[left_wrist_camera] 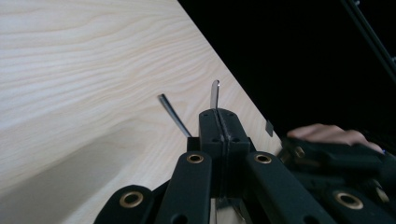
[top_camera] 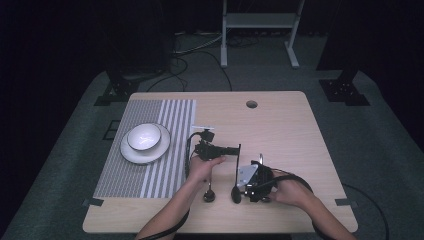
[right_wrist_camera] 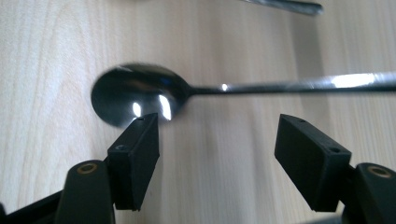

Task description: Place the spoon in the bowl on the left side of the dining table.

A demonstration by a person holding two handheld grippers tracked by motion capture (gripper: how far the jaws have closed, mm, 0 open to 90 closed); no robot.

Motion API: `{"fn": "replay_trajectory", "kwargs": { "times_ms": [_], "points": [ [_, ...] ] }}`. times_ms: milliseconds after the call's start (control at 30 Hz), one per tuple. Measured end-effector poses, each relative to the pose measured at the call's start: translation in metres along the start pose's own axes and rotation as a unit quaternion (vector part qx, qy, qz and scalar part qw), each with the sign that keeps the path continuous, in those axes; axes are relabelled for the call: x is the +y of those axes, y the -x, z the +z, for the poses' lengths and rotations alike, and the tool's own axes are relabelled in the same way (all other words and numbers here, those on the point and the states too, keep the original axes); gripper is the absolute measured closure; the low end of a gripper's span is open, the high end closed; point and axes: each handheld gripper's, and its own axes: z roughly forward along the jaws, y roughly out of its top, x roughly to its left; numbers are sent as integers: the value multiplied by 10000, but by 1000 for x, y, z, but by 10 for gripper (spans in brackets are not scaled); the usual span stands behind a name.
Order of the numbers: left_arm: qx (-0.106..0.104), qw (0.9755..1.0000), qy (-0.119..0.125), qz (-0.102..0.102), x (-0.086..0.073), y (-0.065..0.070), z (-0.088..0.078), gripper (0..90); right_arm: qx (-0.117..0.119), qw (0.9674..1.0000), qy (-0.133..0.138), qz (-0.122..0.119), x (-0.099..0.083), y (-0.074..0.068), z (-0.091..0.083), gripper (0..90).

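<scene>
Nearest the person, two forearms enter from the bottom edge of the high view. Right hand [top_camera: 291, 192] holds the right gripper [top_camera: 246, 187] low over the pale wooden table [top_camera: 280, 130], near its front edge. In the right gripper view its two black jaws are spread wide apart with nothing between them, just above the tabletop. Just beyond the jaw tips lies a shiny metal spoon with a round bowl [right_wrist_camera: 140, 93], flat on the wood, handle running off to the right of that view; the left jaw tip overlaps the bowl's edge in the picture, contact unclear. The tip of a second metal utensil [right_wrist_camera: 285, 4] shows at the top of that view.

In the high view, two dark spoon bowls sit side by side near the front, one [top_camera: 209, 195] under the left hand [top_camera: 202, 167], one [top_camera: 235, 194] just left of the right gripper.

Left gripper [top_camera: 239, 150] is a bit farther in, mid-table, pointing right. In the left gripper view its jaws are pressed together, clamped on a thin flat metal handle [left_wrist_camera: 214, 93] sticking up past the tips; what utensil it is, cannot tell. A second thin metal rod [left_wrist_camera: 173, 115] angles up beside it.

Farther left, a grey-and-white striped placemat [top_camera: 170, 150] carries a white plate with a dark rim [top_camera: 160, 147], and a white bowl [top_camera: 144, 136] sits on the plate.

Beyond the table: dark floor, cables, a white metal stand [top_camera: 260, 25].
</scene>
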Motion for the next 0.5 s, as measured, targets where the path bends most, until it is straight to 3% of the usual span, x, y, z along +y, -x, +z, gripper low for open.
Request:
{"fn": "replay_trajectory", "kwargs": {
  "times_ms": [133,300,500],
  "points": [
    [53,9999,-9,143,3,9,-1,900,-28,9988,212,442,-16,7,-11,288],
    [186,9994,-64,286,7,14,-5,900,-9,9932,500,1054,-38,17,-23,282],
    [271,9990,-34,362,13,17,-12,900,-32,9886,573,1392,-57,22,-29,279]
  ]
}}
